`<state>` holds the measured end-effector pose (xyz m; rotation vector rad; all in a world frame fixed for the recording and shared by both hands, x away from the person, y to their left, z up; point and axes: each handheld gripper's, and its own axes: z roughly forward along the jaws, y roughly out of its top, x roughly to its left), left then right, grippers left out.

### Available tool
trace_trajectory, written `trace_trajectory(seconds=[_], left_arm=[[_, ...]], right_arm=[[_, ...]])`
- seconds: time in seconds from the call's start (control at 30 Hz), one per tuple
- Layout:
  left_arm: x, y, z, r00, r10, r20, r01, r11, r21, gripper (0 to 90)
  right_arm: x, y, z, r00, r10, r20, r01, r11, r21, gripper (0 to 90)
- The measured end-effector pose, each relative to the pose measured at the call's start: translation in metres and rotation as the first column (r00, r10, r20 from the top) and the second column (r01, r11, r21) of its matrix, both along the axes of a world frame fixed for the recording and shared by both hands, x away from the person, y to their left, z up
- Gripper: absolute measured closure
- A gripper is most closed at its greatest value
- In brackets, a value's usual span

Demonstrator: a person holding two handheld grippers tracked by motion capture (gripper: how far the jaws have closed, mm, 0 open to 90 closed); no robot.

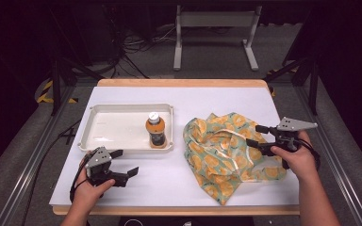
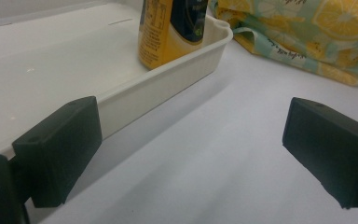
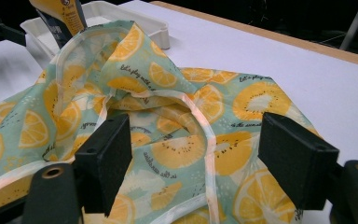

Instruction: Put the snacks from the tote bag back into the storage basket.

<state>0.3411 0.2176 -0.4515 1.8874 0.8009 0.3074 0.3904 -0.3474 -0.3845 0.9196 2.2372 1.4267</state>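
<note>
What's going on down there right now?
Both hand-held grippers open: left empty, right over the fruit-print bag. Juice bottle upright in white tray. Nothing blocking.

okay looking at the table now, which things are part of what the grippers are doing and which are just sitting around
In the job:
- fruit-print bag, crumpled, under the open right gripper
- juice bottle, upright in the white tray
- left gripper, open, beside the tray

Lying about:
- metal stand on the floor behind the table
- cables on the floor

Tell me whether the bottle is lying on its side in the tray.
No, the bottle stands upright in the white tray, near its right-hand wall.
</note>
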Motion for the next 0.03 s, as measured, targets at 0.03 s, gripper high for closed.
trace_trajectory(seconds=[0.03], left_arm=[[0.0000,0.0000,0.0000,1.0000,0.000,0.000,0.000,1.0000,0.000,5.3]], right_arm=[[0.0001,0.0001,0.0000,1.0000,0.000,0.000,0.000,1.000,-0.001,26.5]])
